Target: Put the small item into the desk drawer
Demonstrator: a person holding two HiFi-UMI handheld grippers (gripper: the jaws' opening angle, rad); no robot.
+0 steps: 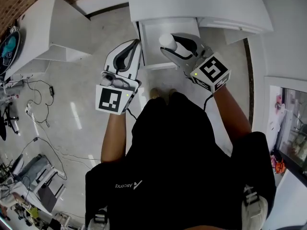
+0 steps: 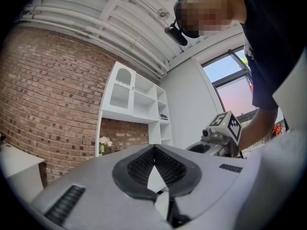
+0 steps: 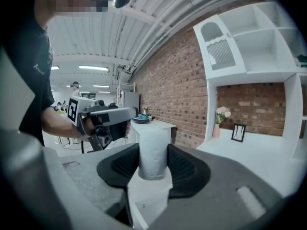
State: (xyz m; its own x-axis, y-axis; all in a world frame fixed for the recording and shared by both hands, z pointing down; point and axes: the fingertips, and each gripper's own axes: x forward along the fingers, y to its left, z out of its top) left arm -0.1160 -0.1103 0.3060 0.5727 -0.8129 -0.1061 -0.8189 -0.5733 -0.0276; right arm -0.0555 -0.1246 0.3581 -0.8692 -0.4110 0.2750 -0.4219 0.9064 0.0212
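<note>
The small item is a white, paper-like cylinder. My right gripper is shut on it and holds it above the open white desk drawer. In the right gripper view the item stands upright between the two dark pads of the right gripper. My left gripper hovers just left of the drawer's front corner. In the left gripper view the left gripper has its tips touching and nothing between them. Each gripper view also shows the other gripper: the right gripper and the left gripper.
The white desk runs along the top, with the drawer pulled out toward the person's shoes. A white shelf unit stands at the left, a white cabinet at the right. Cables and clutter lie on the floor at left.
</note>
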